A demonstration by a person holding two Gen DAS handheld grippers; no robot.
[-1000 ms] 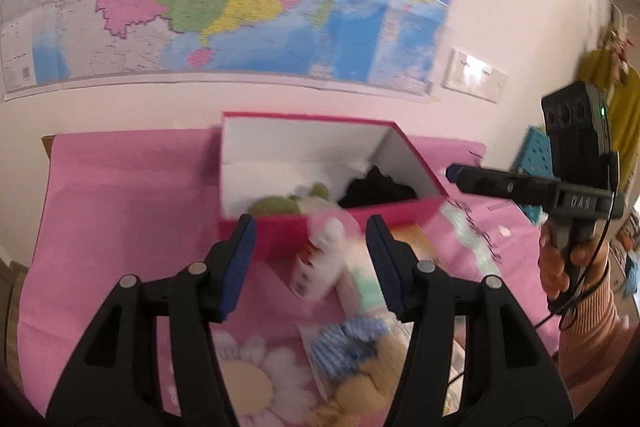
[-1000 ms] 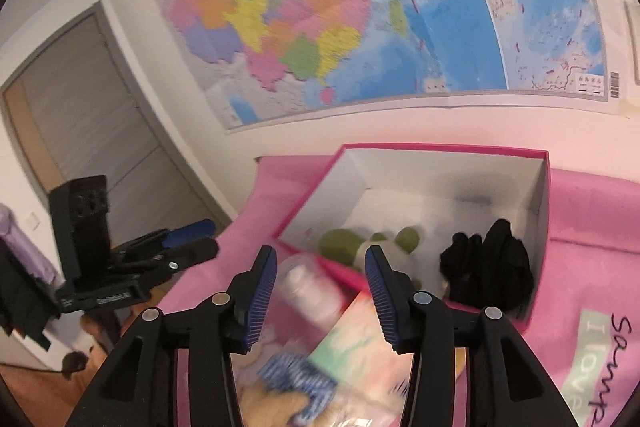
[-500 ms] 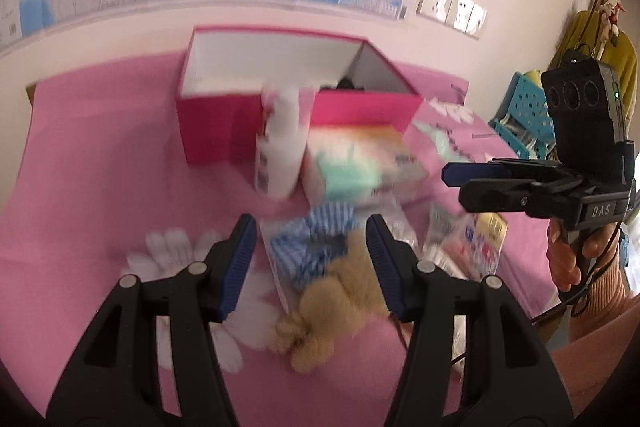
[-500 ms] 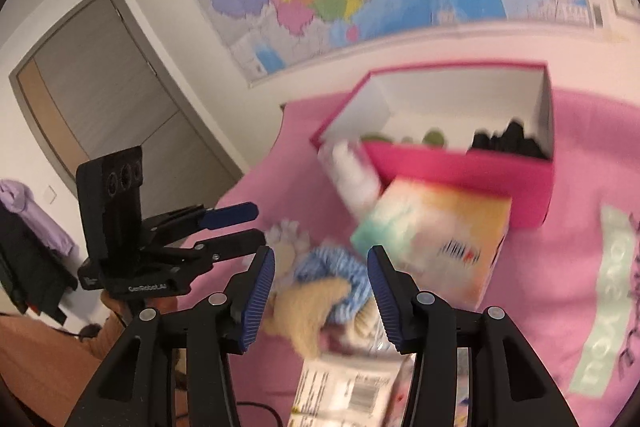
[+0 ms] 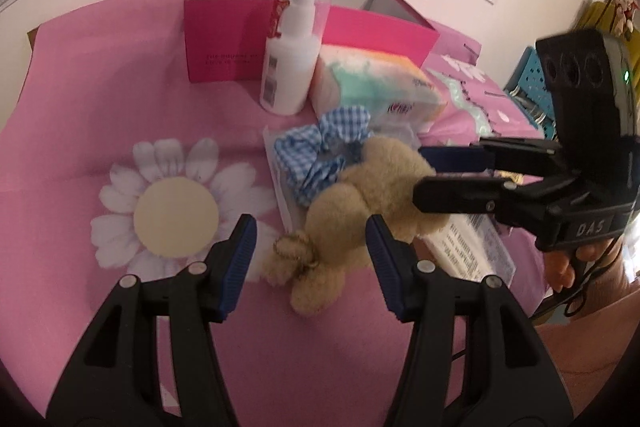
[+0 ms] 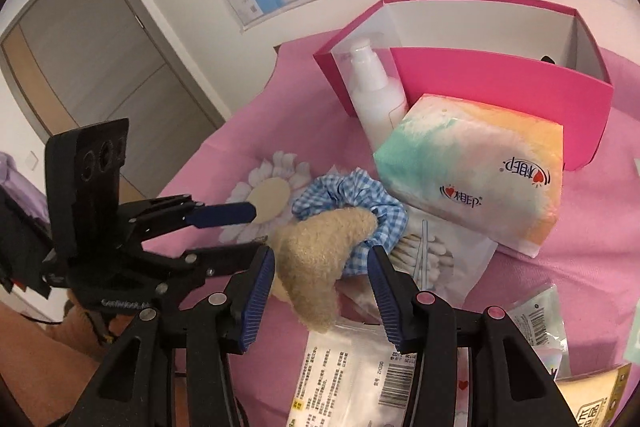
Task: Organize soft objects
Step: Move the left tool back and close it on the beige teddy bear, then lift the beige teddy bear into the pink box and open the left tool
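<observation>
Both the left gripper (image 5: 306, 253) and right gripper (image 6: 320, 285) hover with fingers wide over the tan plush toy (image 5: 360, 195) mid-bench, ready to grasp it for the pink box (image 5: 224, 39) at the far edge.

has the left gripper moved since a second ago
Yes. The left gripper pulled back from the pink box and now hangs open over the beige plush toy.

Table (image 5: 80, 115) under pink daisy-print cloth (image 5: 176, 203). On it: open pink box (image 5: 224, 39), upright white pump bottle (image 5: 290, 55), tissue pack (image 5: 376, 87), blue checked scrunchie (image 5: 324, 151), tan plush toy (image 5: 360, 195), flat packets (image 6: 360, 367).
</observation>
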